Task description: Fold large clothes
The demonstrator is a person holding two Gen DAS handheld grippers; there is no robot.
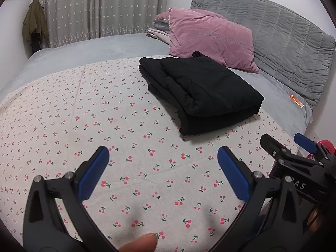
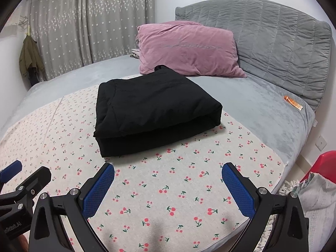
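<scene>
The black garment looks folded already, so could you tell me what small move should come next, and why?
Probably just draw both grippers back. The black garment lies in a compact folded stack on the cherry-print sheet, and the left gripper and right gripper hover open, clear of it, holding nothing.

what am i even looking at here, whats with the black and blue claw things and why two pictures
The claws are hand-held grippers; a person holds one in each hand, and each carries a camera looking out along its fingers. One picture comes from the left gripper, the other from the right gripper. Both are open and hold nothing. Ahead of them on the bed, a folded black garment lies on a cherry-print sheet. Behind it a pink pillow leans by the grey headboard. A fingertip shows at the bottom of the left picture.
</scene>
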